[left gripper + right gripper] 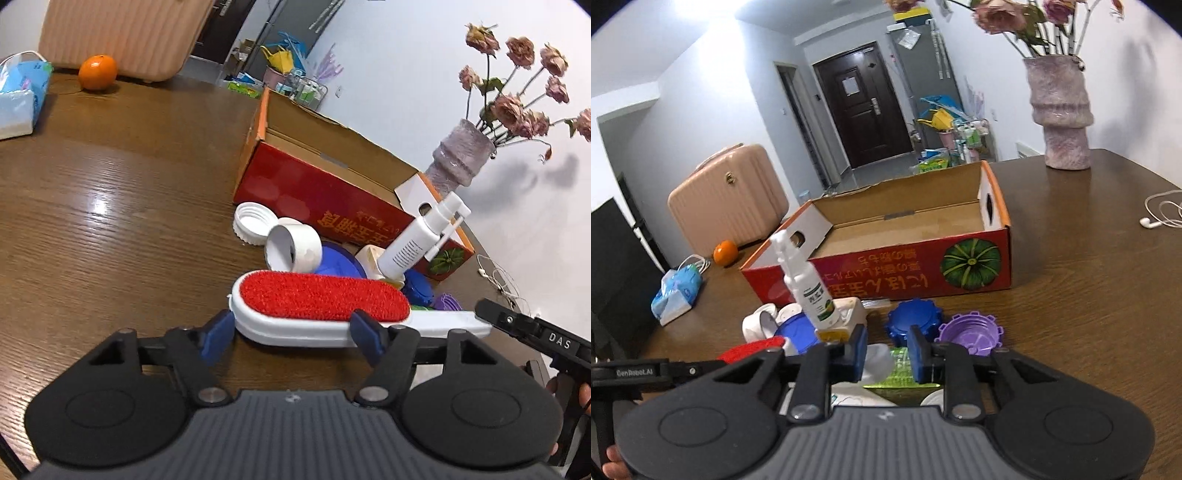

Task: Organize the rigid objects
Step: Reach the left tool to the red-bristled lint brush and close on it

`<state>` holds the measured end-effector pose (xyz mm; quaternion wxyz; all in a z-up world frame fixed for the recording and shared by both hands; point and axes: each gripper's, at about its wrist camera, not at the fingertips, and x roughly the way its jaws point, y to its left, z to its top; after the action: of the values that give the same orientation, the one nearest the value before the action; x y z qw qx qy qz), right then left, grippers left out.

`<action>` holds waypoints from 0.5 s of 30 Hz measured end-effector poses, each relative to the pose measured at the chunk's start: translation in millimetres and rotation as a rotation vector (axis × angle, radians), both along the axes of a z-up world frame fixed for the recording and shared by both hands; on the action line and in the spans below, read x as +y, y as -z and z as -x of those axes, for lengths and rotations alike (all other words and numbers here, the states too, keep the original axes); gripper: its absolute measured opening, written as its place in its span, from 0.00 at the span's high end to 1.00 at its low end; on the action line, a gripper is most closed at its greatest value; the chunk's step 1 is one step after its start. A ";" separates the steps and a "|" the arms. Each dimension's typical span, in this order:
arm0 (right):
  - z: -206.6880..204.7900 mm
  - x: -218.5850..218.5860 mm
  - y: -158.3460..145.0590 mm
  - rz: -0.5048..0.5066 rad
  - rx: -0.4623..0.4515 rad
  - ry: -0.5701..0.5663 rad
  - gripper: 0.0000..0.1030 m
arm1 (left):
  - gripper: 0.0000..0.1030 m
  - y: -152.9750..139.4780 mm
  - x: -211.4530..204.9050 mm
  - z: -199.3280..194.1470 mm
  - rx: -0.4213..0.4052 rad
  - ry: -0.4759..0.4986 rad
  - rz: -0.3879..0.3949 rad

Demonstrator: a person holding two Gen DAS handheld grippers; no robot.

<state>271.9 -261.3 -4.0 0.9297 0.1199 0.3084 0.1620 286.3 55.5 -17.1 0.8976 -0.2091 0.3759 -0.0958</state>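
Where the lint brush lies: the lint brush (321, 299) lies flat on the wooden table (110, 221), red pad up, at the near edge of the clutter, with its white handle running off towards the right gripper (888, 354).
Left claw: the left gripper (291, 332) stands fairly wide. Its blue pads sit either side of the brush head's near edge and are not seen pressing on it, probably lined up for a grasp.
Right claw: narrow. A whitish piece, possibly the handle's end, and a green packet (905, 373) show in the gap. I cannot tell whether the pads pinch either.
Pile behind: a white spray bottle (410, 243) leans on a cream item. A tape roll (295, 251), a white lid (251, 221), a blue lid (914, 317) and a purple lid (971, 332) crowd just beside it.
Likely destination: the open cardboard box (993, 258) stands just behind the pile with nothing visible inside, so sorting seems barely begun.
Why two claws: a long brush is judged steadier held at both ends.
Risk: the leaning bottle is close and could topple if nudged.
Outer table: an orange (98, 72) and a vase (1062, 110) stand well apart.
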 end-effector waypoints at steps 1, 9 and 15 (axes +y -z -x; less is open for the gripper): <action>-0.3 -2.1 -0.4 -0.008 0.004 0.008 0.77 | 0.25 -0.3 1.8 -1.1 0.002 -0.010 0.001; -1.0 -4.9 -12.8 0.004 0.058 -0.035 0.78 | 0.33 10.8 25.9 -31.8 0.057 0.013 0.099; -5.8 -10.1 -16.6 -0.005 0.121 -0.052 0.82 | 0.38 13.5 27.1 -38.1 0.062 0.065 0.124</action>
<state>277.8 -271.4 12.6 0.9044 0.1239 0.3667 0.1793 324.4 82.6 -30.6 0.8673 -0.2549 0.4034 -0.1416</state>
